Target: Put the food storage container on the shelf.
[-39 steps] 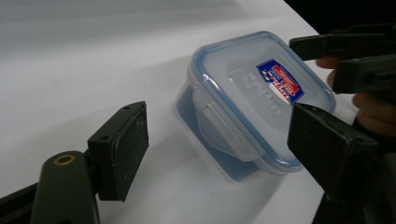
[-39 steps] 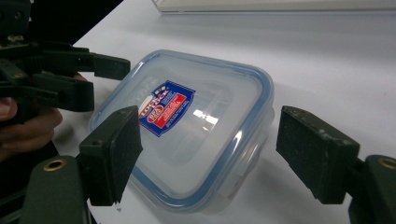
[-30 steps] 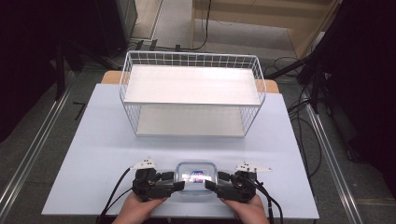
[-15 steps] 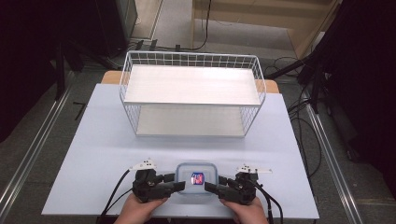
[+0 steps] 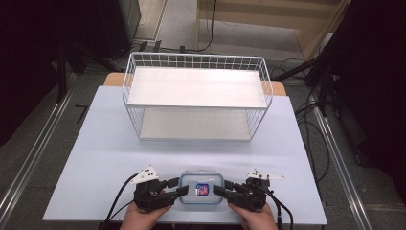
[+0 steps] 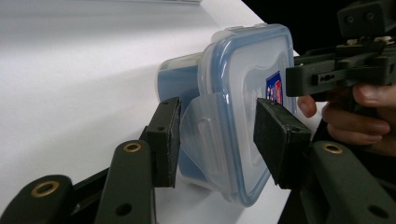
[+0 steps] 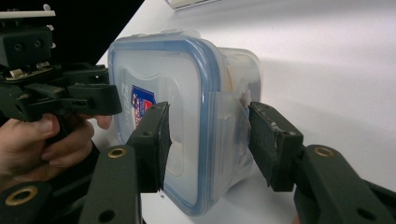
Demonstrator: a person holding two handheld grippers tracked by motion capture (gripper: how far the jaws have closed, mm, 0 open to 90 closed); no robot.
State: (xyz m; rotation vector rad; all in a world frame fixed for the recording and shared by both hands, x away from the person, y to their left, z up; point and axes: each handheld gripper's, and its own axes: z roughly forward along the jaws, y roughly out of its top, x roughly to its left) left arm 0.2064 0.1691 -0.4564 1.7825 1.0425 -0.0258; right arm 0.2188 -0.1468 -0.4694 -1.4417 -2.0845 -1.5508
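Two grippers are working on one small food container (image 5: 201, 187), which is sitting at the near edge of the white table (image 5: 105, 143), well short of the wire shelf rack (image 5: 196, 98). Over the last second the container has been shifting slightly between them, its red-and-blue label (image 5: 202, 189) now showing more squarely, so the person is probably settling it for a two-sided grasp or for its lid clips. The left gripper (image 6: 217, 135) is straddling the left-end clip flap (image 6: 205, 126), jaws partly open, pads apparently just clear. The right gripper (image 7: 210, 140) is bracketing the opposite flap (image 7: 229, 121) likewise, not clamping.
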